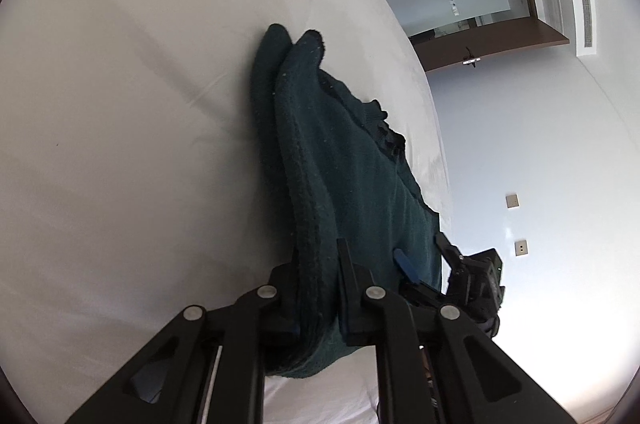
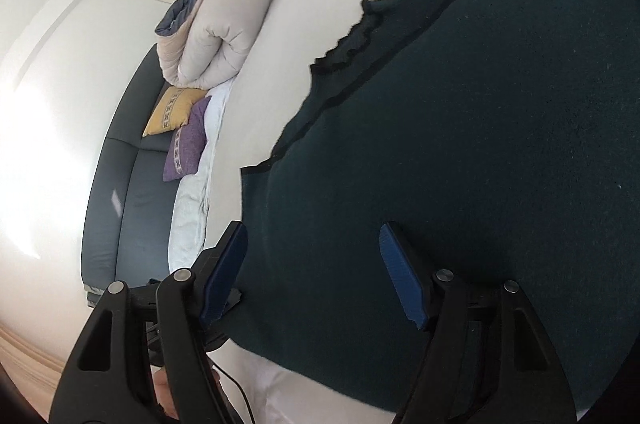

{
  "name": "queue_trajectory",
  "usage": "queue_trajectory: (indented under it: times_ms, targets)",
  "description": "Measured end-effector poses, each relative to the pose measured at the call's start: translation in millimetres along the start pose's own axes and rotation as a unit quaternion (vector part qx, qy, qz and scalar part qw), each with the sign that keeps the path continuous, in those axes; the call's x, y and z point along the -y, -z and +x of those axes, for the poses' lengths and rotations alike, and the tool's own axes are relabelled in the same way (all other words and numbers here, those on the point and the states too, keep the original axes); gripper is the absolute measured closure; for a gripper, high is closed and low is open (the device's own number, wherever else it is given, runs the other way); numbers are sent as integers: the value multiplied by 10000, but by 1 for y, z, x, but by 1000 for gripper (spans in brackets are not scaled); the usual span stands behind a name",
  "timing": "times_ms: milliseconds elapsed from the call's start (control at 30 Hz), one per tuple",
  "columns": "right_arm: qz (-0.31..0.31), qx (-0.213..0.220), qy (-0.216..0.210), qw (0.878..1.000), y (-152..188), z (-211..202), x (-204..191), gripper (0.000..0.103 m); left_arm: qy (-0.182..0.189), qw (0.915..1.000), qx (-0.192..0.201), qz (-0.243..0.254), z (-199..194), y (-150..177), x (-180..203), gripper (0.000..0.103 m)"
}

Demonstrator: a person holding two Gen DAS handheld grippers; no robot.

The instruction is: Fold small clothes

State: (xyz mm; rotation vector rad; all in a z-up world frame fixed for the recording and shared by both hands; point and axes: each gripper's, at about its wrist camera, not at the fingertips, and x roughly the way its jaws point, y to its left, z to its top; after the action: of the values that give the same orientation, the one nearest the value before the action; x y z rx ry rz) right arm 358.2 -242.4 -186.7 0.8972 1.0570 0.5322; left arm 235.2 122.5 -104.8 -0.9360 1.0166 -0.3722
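Holding: your left hand-held gripper (image 1: pixel 316 288) is closed on a bunched edge of the dark green garment (image 1: pixel 344 160), with several layers of cloth pinched between the jaws.

Right side: your right hand-held gripper (image 2: pixel 316 276) stands wide open, its blue pads (image 2: pixel 400 276) apart, and it grips nothing. One finger lies over the cloth; the other sits at the cloth's free corner, just off its edge.

Garment: the dark green garment (image 2: pixel 460 144) lies on the white bed (image 1: pixel 120 144), spread flat ahead of the right hand-held gripper and rising in a fold ahead of the left one.

Long axis: seen from the left hand-held gripper, the garment runs straight away from the jaws, ending in two rounded tips at the far end. Its frilled black trim (image 2: pixel 352 40) lies ahead and to the left of the right hand-held gripper.

Nearer hand: both are at the near hem. In the left wrist view the right hand-held gripper (image 1: pixel 424 256) shows just to the right of the left one, on the same edge.

Step, as I judge it: you have one corner secured and the other not yet taken.

Next move calls for: closing the right jaws on the near hem, then carrying both corners forward along the garment's length.

Risk: the left grip holds thick layers, so an inner layer may slip.
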Motion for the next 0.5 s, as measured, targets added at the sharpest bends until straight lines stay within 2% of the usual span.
queue_trajectory:
  times_ms: [133,267,367,500]
  targets:
    - [325,-65,-494,9982,-8,0,17,35,-26,9990,36,448,6,-2,41,91]
    - [694,-33,-931,9932,-17,-13,26,27,-77,9944,-60,1055,30,4,97,91]
    - [765,63,-1009,9919,-31,-29,34,27,-54,9871,-248,1582,62,17,145,91]
    - [1131,79,-1410,9835,-54,-46,51,26,-29,9742,-728,2135,127,49,192,91]
